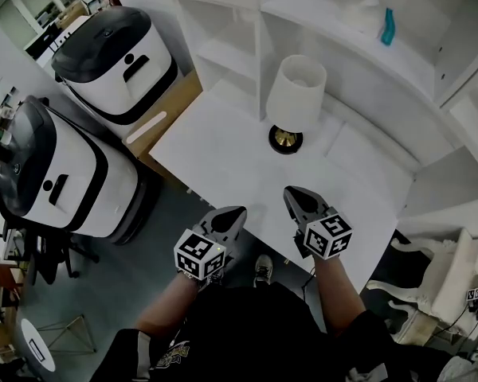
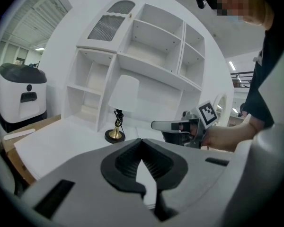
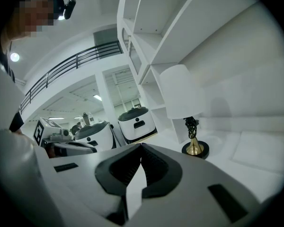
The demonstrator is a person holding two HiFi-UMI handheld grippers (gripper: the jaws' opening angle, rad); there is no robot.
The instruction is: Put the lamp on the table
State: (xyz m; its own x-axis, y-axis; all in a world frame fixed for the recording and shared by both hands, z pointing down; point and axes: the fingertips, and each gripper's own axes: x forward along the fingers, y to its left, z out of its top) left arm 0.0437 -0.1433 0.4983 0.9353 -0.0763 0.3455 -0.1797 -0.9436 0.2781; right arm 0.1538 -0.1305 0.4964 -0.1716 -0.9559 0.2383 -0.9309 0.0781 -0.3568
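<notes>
nearest me, my left gripper [image 1: 236,212] is shut tip to tip, with nothing between the pads. my right gripper [image 1: 291,192], just beside it at 3 o'clock, is shut and empty too. both hover over the near edge of the table [image 1: 215,161]. the lamp [image 1: 295,98] stands upright on that table, well apart from both. it sits at about 11 o'clock from the jaws in the left gripper view and 1 o'clock in the right gripper view, close to the shelf [image 1: 223,54] behind it. i judge the placing done; nothing is left but to keep clear of it.
</notes>
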